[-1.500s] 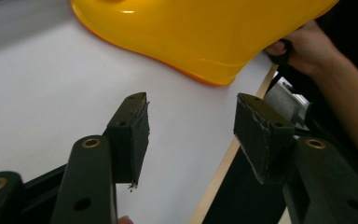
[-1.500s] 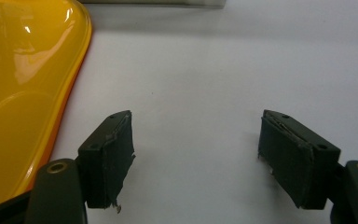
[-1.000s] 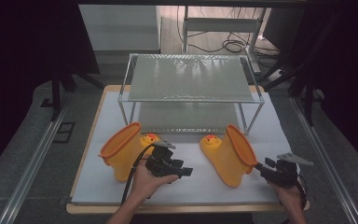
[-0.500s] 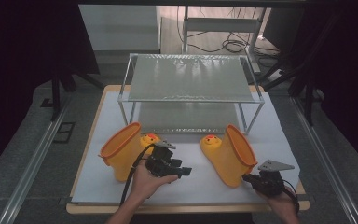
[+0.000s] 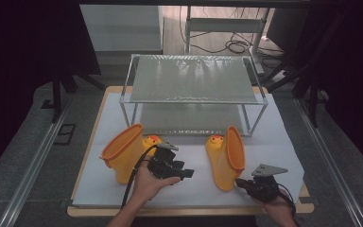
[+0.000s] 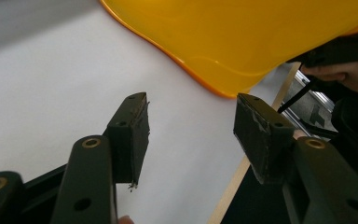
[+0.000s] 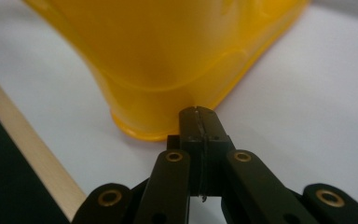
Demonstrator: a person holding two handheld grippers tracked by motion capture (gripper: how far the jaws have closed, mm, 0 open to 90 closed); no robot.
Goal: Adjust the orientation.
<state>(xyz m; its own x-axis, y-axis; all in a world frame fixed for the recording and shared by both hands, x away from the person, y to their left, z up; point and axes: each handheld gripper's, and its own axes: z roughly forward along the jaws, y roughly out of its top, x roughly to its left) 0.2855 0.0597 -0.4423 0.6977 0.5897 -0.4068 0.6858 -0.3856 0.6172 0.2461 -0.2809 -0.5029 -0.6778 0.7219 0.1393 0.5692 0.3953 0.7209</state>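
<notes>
The right gripper (image 5: 244,183), jaws closed on nothing, sits at the near heel of the right boot (image 5: 227,158), whose sole runs near-to-far, while the open left gripper (image 5: 187,173) hovers left of it, beside the left boot (image 5: 123,153).

In the right gripper view the yellow boot (image 7: 168,60) runs off the top edge, so its opening and toe are cut away, and whether the closed right claw (image 7: 199,112) touches its rim cannot be told. In the left gripper view that boot (image 6: 242,37) is cropped at the top as well. From the high view the left boot (image 5: 123,153) hides most of its duck face (image 5: 152,141), and the left claw (image 5: 187,173) is too small to read. Both forearms leave the bottom edge.
</notes>
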